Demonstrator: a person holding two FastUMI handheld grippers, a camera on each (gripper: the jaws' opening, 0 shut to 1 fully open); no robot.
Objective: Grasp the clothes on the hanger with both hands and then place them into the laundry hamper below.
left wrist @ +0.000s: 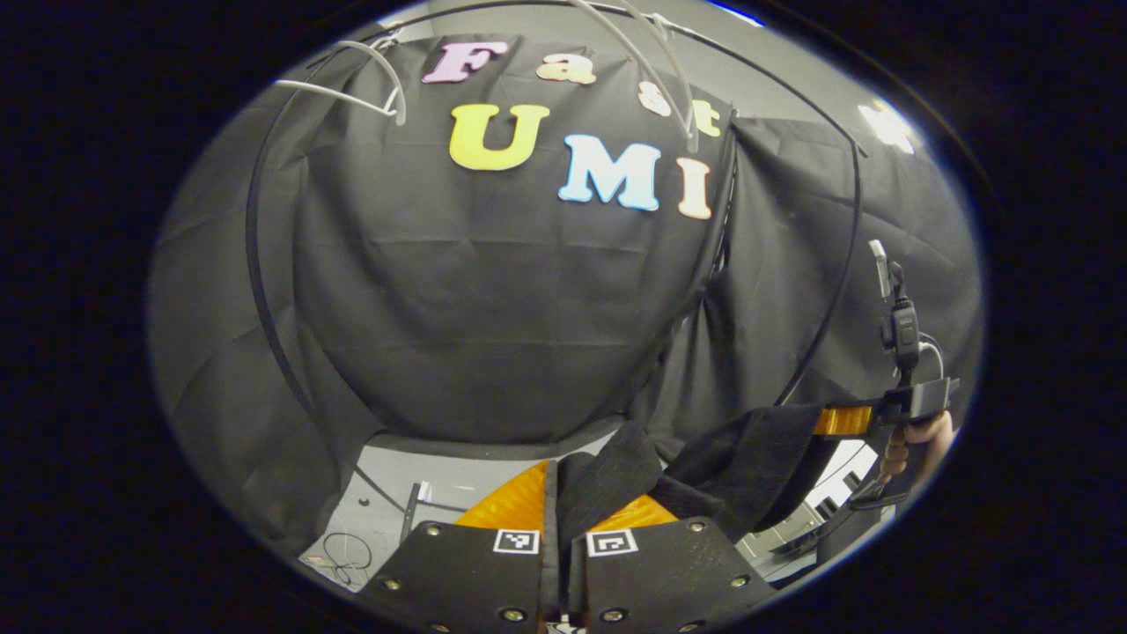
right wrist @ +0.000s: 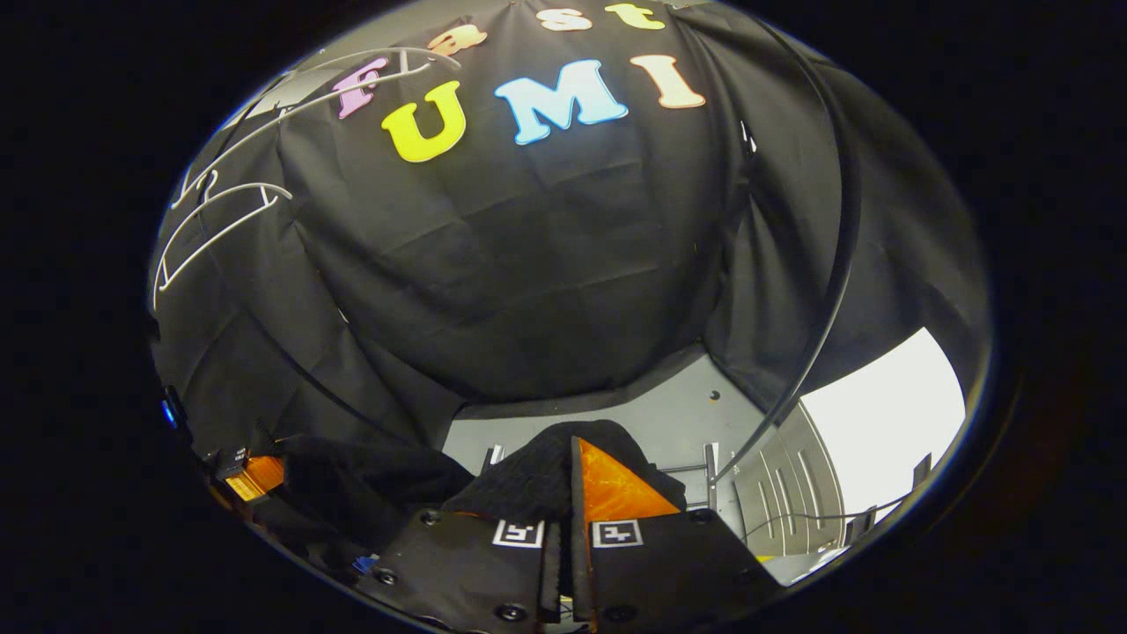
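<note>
A black garment (left wrist: 748,449) hangs stretched between both grippers, off the hangers. In the left gripper view my left gripper (left wrist: 572,493) is shut on one end of it, with cloth bunched between the fingers. The cloth runs right to my right gripper (left wrist: 845,421), which a hand (left wrist: 920,445) holds. In the right gripper view my right gripper (right wrist: 568,475) is shut on the black garment (right wrist: 519,484), which drapes over one finger. From there it sags left to the left gripper (right wrist: 251,480). Bare white hangers (left wrist: 352,84) hang high on the rack.
The rack's black tubes (left wrist: 255,264) arc around the booth on both sides (right wrist: 836,220). More white hangers (right wrist: 220,220) hang at the upper left. Grey floor (right wrist: 669,414) lies below the grippers, with a bright white panel (right wrist: 889,414) at the lower right.
</note>
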